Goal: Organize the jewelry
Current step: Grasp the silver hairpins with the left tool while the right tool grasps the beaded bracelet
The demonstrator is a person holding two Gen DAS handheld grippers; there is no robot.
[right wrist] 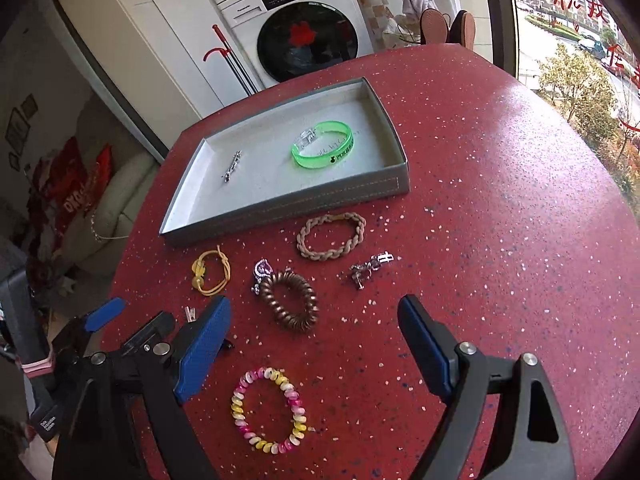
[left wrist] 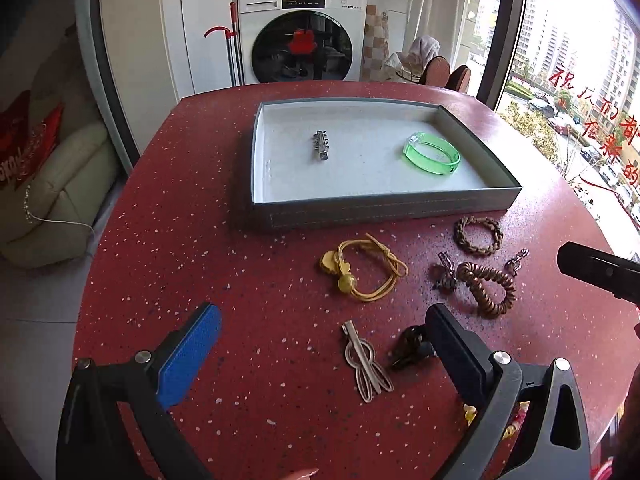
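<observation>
Two things lie in the gray tray (left wrist: 384, 204): a green bangle (left wrist: 431, 153) and a silver clip (left wrist: 320, 147). The other bands and clips (like the yellow cord (left wrist: 368, 268)) sit on the red tabletop (left wrist: 200, 248). The left gripper (left wrist: 324, 344) and the right gripper (right wrist: 316, 356) are both wide open, holding nothing.

Bare red table (right wrist: 500, 220) is lying open right of the grey tray (right wrist: 288, 206); scattered bracelets are crowding the tray's near side.
</observation>
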